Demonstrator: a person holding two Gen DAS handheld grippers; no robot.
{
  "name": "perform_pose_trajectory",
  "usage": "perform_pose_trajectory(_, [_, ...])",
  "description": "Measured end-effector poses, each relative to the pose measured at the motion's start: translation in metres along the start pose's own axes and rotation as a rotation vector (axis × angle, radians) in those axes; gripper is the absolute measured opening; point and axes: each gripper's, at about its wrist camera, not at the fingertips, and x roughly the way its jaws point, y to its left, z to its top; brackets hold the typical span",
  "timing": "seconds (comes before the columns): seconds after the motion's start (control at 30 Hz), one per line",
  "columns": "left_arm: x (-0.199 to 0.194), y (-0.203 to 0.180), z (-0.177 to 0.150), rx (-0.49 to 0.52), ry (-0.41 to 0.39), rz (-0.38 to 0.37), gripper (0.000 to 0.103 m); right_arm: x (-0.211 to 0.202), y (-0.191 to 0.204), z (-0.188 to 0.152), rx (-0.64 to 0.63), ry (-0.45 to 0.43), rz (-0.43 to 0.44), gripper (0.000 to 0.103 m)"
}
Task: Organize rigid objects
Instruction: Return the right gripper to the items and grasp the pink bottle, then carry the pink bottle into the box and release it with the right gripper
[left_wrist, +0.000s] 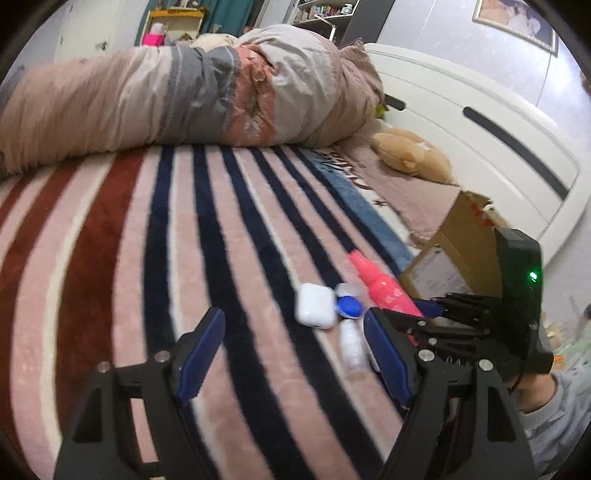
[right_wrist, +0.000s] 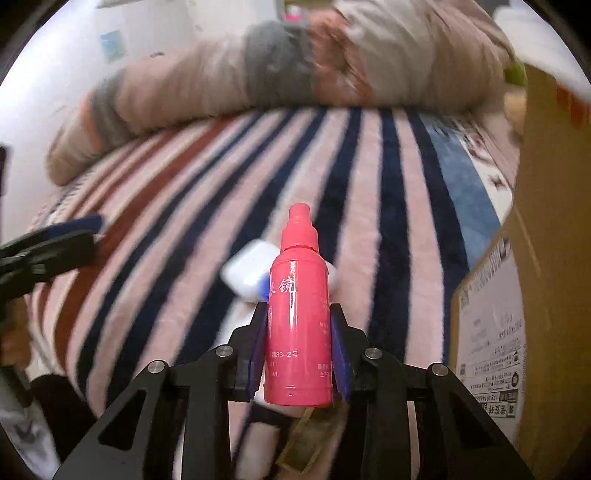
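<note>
White case (right_wrist: 245, 273) blurred, half hidden behind pink bottle (right_wrist: 299, 328)

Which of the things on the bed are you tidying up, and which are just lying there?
For the tidying:
- pink bottle, clamped in the right hand-held gripper
- white case
- blue lid
- small white bottle
- cardboard box, probably where they go

Just lying about:
- rolled quilt
- stuffed toy
- striped blanket

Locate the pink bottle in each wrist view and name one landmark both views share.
Left wrist: pink bottle lower right, beside the white case.
Right wrist: pink bottle bottom centre, clamped in the right gripper.
Shared landmark: cardboard box, right side.
</note>
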Motion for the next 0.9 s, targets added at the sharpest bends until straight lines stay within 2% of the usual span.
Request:
perform_pose_trajectory(0.1, [-0.003,-0.009,0.006,-0.022,0.001,-0.091,0.075,-0.022,0.023,0.004,-0.067,-0.053,0.093,0.027])
perform_pose_trajectory(0.23, [-0.016,-0.030,0.018,0.009,-0.036,-0.153,0.074,-0.053,0.048,0.009,-0.137,-0.120,0.209,0.027])
perform_pose_trajectory(0.33, [-0.026,-0.049,0.025,0.032,-0.049,-0.175,0.062,-0.075,0.053,0.007,-0.155,-0.173,0.267,0.027])
perform_pose_trajectory(0.47, [-0.042,-0.081,0.034,0.093,-0.084,-0.203,0.041,-0.105,0.049,0.000,-0.170,-0.230,0.292,0.027])
perform_pose_trajectory(0.53, [-0.052,-0.104,0.038,0.150,-0.109,-0.183,0.041,-0.120,0.039,-0.004,-0.155,-0.263,0.308,0.027])
perform_pose_trajectory(0.7, [-0.062,-0.166,0.053,0.265,-0.148,-0.156,0.039,-0.157,0.010,-0.006,-0.131,-0.345,0.275,0.027])
perform_pose_trajectory(0.9, [-0.039,-0.245,0.064,0.407,-0.148,-0.139,0.037,-0.192,-0.041,-0.021,-0.091,-0.408,0.162,0.027])
